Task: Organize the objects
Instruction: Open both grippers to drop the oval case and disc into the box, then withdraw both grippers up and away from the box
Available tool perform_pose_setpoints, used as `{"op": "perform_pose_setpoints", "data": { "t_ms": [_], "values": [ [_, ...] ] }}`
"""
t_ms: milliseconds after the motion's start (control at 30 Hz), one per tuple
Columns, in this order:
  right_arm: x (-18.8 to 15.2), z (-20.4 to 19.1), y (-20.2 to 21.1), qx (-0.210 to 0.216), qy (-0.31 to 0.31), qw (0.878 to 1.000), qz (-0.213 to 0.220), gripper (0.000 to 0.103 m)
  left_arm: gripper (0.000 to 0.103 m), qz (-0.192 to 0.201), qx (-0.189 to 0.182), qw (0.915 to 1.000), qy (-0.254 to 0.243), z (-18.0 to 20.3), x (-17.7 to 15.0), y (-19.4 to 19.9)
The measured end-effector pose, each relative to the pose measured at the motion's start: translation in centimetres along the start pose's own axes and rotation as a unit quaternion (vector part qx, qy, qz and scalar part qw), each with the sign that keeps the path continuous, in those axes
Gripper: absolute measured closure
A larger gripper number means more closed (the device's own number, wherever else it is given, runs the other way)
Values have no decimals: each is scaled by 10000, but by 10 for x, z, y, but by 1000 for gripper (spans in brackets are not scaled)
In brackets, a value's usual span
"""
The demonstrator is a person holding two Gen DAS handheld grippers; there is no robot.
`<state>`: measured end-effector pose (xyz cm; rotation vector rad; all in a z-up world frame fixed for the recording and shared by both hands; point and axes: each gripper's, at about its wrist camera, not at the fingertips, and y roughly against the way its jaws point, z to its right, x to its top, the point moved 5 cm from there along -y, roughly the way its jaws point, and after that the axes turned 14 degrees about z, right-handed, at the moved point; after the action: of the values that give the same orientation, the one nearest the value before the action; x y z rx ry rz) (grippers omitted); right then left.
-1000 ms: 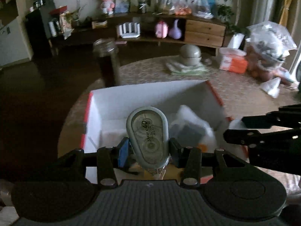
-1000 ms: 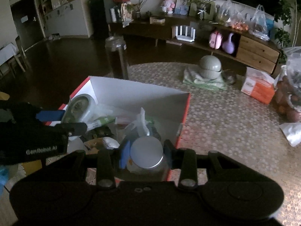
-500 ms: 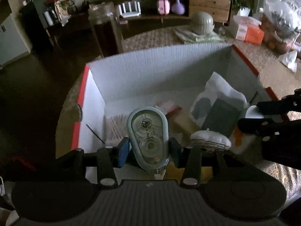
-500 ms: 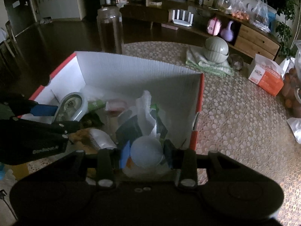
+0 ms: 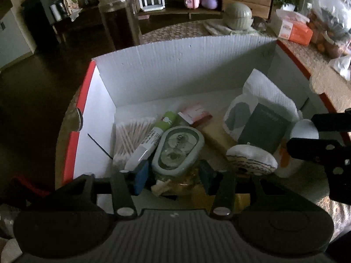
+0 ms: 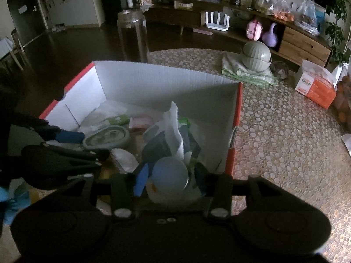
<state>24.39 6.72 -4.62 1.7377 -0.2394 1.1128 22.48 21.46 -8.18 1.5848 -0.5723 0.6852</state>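
Observation:
A white cardboard box with red edges (image 5: 175, 70) (image 6: 166, 81) stands on the table and holds several small items. My left gripper (image 5: 173, 173) is low inside it with its jaws wide; the grey-green correction tape dispenser (image 5: 177, 149) (image 6: 107, 137) lies tilted between the fingers on the items below, and the pads look clear of it. My right gripper (image 6: 170, 180) is shut on a small white jar with a round lid (image 6: 170, 180) at the box's near right side; the jar also shows in the left wrist view (image 5: 303, 131).
In the box lie cotton swabs (image 5: 131, 135), a green-and-white tube (image 5: 153, 135), a pink packet (image 5: 195, 114), a white bag with a dark card (image 5: 261, 118) and a round white pad (image 5: 250, 160). Behind stand a tall glass jar (image 6: 131, 37), stacked bowls (image 6: 256, 55) and an orange tissue box (image 6: 316, 85).
Both grippers have gone down into the box. The left jaws have opened and the tape dispenser has dropped from upright onto the items below. The right gripper still holds the jar.

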Motion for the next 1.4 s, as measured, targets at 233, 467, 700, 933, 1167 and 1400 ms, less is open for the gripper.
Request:
{"op": "perform_pose_setpoints", "data": {
  "t_ms": [233, 467, 700, 933, 1167, 1400],
  "values": [
    [6, 3, 30, 181, -87, 9994, 279, 44, 34, 298, -93, 9987, 405, -5, 7, 26],
    [9, 6, 68, 396, -211, 9969, 643, 42, 34, 684, -102, 9955, 642, -6, 11, 66],
    [3, 11, 92, 455, -253, 9947, 884, 40, 34, 998, -180, 9927, 645, 8, 10, 104],
    [-6, 13, 117, 582, -227, 9916, 1128, 38, 27, 1426, -263, 9882, 486, 24, 7, 138],
    [-15, 12, 142, 756, -174, 9871, 1399, 30, 21, 1724, -260, 9837, 437, 37, 1, 162],
    [-21, 13, 162, 829, -122, 9813, 1732, 19, 0, 1906, -313, 9794, 581, 45, -3, 175]
  ]
}}
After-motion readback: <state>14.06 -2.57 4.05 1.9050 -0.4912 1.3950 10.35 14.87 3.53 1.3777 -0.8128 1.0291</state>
